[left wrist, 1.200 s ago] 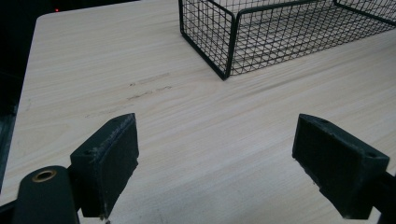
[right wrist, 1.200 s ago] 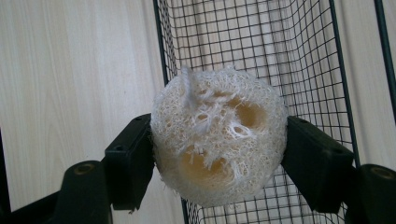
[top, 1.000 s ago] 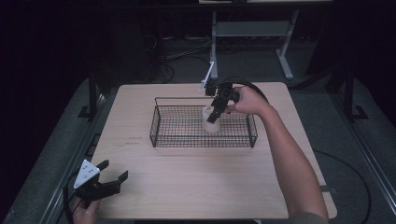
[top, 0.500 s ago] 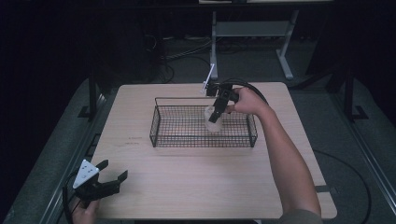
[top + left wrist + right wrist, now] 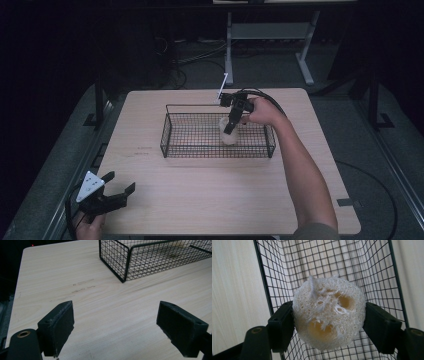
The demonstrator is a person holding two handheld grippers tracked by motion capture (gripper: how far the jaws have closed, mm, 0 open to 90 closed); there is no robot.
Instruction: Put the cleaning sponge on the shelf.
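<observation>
A pale, fibrous loofah piece with round holes in its end sits squeezed between the two black jaws of my right gripper. In the high view that right gripper points down into the black wire basket in the middle of the table, and the loofah hangs low inside it, near its right half. My left gripper rests at the table's front left corner with its jaws wide apart. Between the left gripper's pads lies only bare wood.
The wooden table has a broad bare stretch in front of the basket. A corner of the basket stands ahead of the left gripper. A black cable arcs from the right gripper. A desk frame stands on the dark floor beyond.
My right gripper has sunk a little, carrying the loofah deeper into the basket. The left gripper has stayed where it was.
</observation>
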